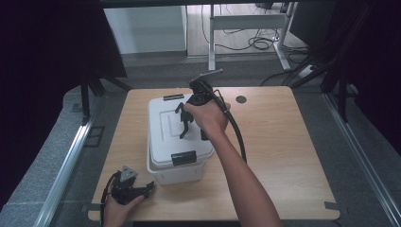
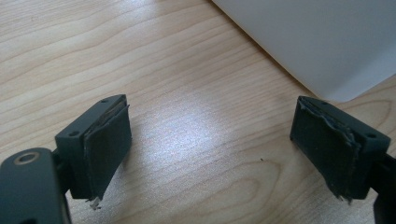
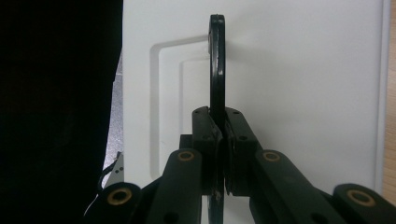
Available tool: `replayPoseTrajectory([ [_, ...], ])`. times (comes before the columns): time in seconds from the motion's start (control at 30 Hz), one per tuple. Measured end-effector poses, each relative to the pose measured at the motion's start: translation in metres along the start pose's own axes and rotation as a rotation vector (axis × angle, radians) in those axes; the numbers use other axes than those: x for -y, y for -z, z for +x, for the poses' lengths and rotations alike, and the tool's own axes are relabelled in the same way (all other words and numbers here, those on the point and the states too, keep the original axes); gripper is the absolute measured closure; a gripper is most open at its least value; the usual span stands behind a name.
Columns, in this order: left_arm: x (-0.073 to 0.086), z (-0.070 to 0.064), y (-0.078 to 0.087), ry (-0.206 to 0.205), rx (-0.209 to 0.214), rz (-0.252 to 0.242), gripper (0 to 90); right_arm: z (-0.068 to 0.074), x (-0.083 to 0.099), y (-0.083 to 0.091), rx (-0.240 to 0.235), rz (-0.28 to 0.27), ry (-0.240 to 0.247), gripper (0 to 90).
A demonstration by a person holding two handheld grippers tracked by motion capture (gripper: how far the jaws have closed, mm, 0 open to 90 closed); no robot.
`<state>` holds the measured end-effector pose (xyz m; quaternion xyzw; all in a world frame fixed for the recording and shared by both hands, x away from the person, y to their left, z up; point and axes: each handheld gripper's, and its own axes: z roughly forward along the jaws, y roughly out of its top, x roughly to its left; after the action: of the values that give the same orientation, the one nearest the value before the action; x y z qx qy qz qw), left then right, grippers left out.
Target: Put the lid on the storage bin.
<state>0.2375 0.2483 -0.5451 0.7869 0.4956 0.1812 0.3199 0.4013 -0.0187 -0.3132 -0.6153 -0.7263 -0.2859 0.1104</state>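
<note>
Overhead, the white storage box (image 1: pixel 177 139) sits near the middle of the wooden table (image 1: pixel 283 156), lid on, with a black latch (image 1: pixel 183 158) at its near edge and another at the far edge. The right gripper (image 1: pixel 187 124) is held over the lid by the person's right hand (image 1: pixel 208 116), its cable looping back along the forearm. The left gripper (image 1: pixel 142 190) rests low on the table near the front left corner, just beside the box's near left corner, held in the left hand (image 1: pixel 118 210).

The right gripper view adds what the high view cannot resolve: the jaws are clenched on the black carry handle (image 3: pixel 217 70) of the lid, which stands upright on edge between the pads, above the recessed panel of the white lid (image 3: pixel 303 70). The lower end of the handle is hidden behind the jaws. The left third of that view is dark and unreadable.

The left gripper view shows its jaws spread wide with nothing between them, bare wood grain underneath and a white corner of the box (image 2: pixel 317 42) cut off at the top right. Both pads (image 2: pixel 109 140) are frayed at the edges.

Beyond the table: grey carpet, aluminium floor rails on both sides, a desk frame with loose cables at the back.
</note>
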Motion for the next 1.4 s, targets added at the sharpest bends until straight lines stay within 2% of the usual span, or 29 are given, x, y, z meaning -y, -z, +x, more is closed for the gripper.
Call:
replayPoseTrajectory([
  [0.47,0.000,0.000,0.000,0.000,0.000,0.000,12.5,0.000,0.005,-0.025,0.005,0.035,-0.038,84.8],
  [0.93,0.000,0.000,0.000,-0.001,0.001,0.001,12.5,-0.013,0.008,-0.043,-0.032,0.052,-0.107,84.8],
  [1.2,0.000,0.000,0.000,-0.001,0.001,0.001,12.4,-0.013,0.011,-0.048,-0.029,0.059,-0.096,84.0],
  [1.33,0.000,0.000,0.000,-0.002,0.001,0.001,12.4,-0.014,0.011,-0.044,-0.035,0.030,-0.059,70.7],
  [1.4,0.000,0.000,0.000,-0.001,0.001,0.001,12.4,-0.017,0.012,-0.038,-0.055,-0.017,-0.019,59.6],
])
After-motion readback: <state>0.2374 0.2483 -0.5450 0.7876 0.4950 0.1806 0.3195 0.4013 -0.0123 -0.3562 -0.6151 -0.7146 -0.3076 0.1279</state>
